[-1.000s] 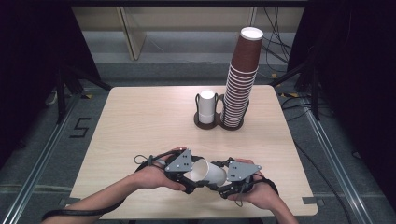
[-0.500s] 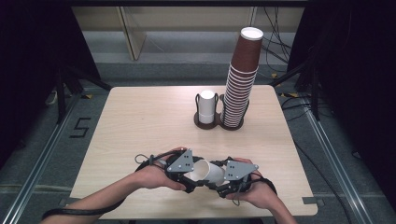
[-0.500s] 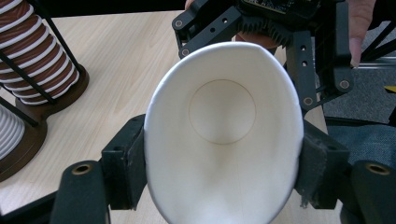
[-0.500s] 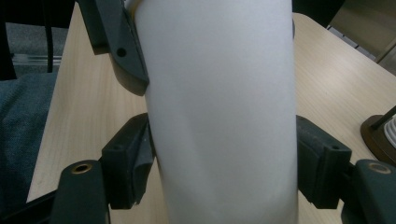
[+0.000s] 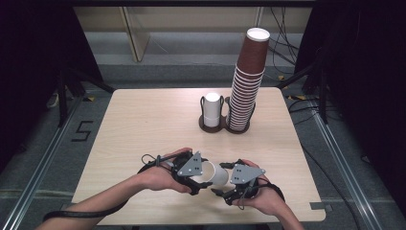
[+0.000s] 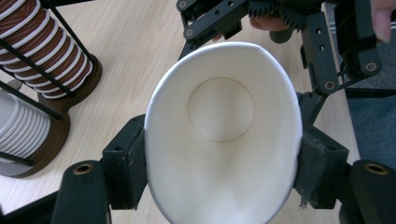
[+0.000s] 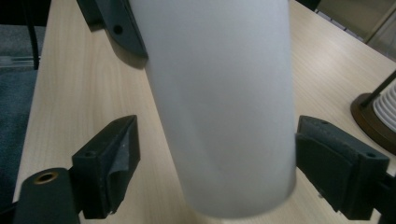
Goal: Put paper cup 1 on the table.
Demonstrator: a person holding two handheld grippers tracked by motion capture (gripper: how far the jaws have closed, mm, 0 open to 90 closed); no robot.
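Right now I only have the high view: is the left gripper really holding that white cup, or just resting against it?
Observer: Holding. In the left gripper view, the left gripper has just been closing, and its fingers squeeze the white cup so its rim goes oval.
Operator: And the right gripper?
Observer: The right gripper has just been opening with the cup between; one of its fingers stands clear of the wall.
Operator: Anything inside the cup?
Observer: No, it's empty down to the base.

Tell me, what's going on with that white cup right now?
Left gripper clamped on white paper cup, rim squashed. Right gripper just opening, cup between its jaws. Nothing blocking.
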